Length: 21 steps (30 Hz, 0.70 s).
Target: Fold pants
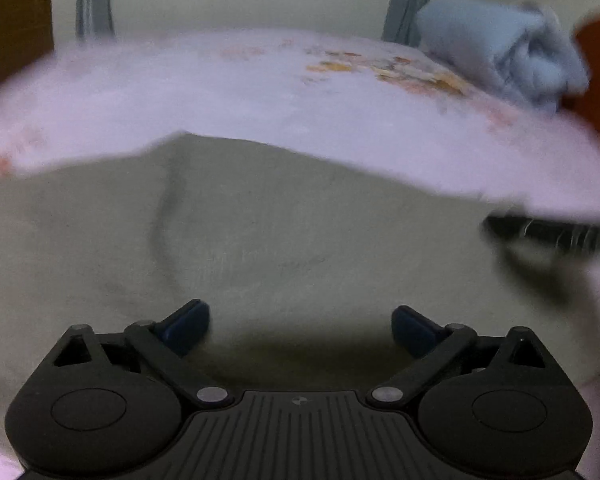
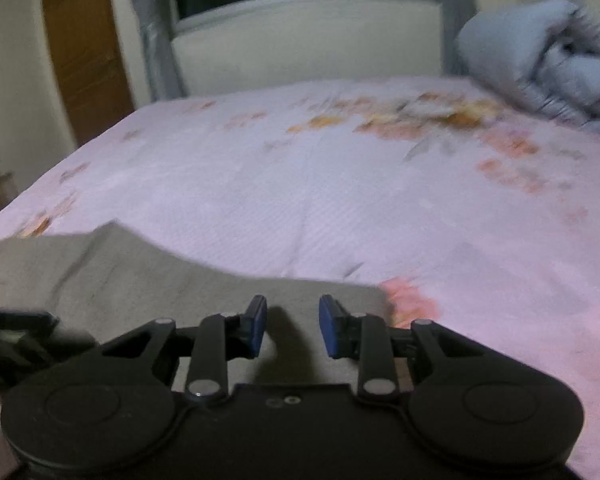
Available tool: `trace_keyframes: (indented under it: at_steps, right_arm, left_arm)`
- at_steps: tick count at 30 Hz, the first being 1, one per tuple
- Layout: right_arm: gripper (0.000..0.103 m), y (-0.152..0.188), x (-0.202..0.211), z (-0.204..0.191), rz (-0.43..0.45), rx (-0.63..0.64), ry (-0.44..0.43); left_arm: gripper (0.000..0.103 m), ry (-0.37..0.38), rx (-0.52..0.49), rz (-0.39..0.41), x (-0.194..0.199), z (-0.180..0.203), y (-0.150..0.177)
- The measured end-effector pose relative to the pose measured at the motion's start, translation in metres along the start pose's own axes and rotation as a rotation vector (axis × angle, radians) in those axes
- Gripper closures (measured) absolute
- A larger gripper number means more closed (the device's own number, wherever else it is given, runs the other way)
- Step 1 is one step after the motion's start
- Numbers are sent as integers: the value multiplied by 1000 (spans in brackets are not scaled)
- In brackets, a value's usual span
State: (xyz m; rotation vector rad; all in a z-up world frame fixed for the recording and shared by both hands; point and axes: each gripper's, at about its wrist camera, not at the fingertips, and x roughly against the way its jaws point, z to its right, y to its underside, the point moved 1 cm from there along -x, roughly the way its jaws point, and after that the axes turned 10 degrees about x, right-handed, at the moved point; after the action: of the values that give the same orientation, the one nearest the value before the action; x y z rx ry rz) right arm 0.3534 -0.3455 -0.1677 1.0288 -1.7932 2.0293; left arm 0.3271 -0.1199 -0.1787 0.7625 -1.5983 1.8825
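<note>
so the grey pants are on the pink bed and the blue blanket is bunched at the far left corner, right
Not quite: the blanket is bunched at the far right corner, as the right wrist view shows. The pants do lie on the bed.

Pants [image 1: 260, 232]: matt grey-green cloth, soft, lightly creased. Bed [image 2: 340, 200] sheet: pale pink cloth w/ fine ribbed weave, faded orange floral print, matt. Blanket [image 2: 548, 60]: grey-blue cloth, puffy, bunched. Left gripper [image 1: 300, 328] & right gripper [image 2: 292, 326]: matt black plastic bodies, ridged top on left, shiny metal pivot pins, 2 blue pads [image 2: 257, 326] each, look rubbery. Door [image 2: 84, 48]: brown wood, semi-gloss. Curtain [image 2: 156, 32]: grey cloth.
</note>
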Motion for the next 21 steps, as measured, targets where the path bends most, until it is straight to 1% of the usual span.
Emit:
trace_keyframes:
  at_steps: [1,2,5,6,7,8,9,10,11,12,14,15,16,17,18,19,20,21]
  right_arm:
    - [89,0,-5,2,-11,23,14]
    - [103,1,-13,10,-12,13,28]
    - [103,-4,-23,35,-9,-89,2]
    - [103,-7,-19,37,3,-110,4]
    - [103,-9,-9,38,46,-116,19]
    - [93,-10,1,35,82,-105,40]
    - [92,-10,5,32,91,-82,45]
    - [92,-7,2,29,61,-50,53]
    - [92,-3,-8,25,-3,-9,64]
    - [92,3,-15,23,-41,18,62]
    - [92,1,-9,20,-33,27,75]
    - [92,-1,-1,16,-14,31,92]
    - [87,-2,6,14,7,34,103]
    - [71,-4,15,9,22,38,110]
    - [57,-3,22,3,34,47,122]
    - [22,-4,30,-4,62,67,147]
    - [5,-4,38,-13,93,97,169]
    - [6,-5,43,-20,106,122,181]
  left_arm:
    - [0,6,34,12,1,-5,6]
    - [0,17,67,21,4,-9,9]
    - [0,7,70,16,10,-6,11]
    - [0,11,74,8,11,-7,10]
    - [0,16,77,3,12,-9,10]
    - [0,20,79,2,13,-13,9]
    - [0,18,71,4,14,-12,10]
    - [0,12,56,9,14,-11,11]
    - [0,10,46,12,12,-7,11]
    - [0,10,41,11,12,-7,11]
    - [0,15,35,-1,12,-8,4]
    - [0,18,36,-5,14,-10,2]
    - [0,16,36,-6,17,-11,0]
    - [0,7,33,-2,20,-12,-2]
    - [0,2,30,3,22,-13,-3]
    - [0,-1,28,8,25,-15,-3]
    - [0,-6,24,14,29,-17,-4]
    - [0,-12,19,20,33,-19,-4]
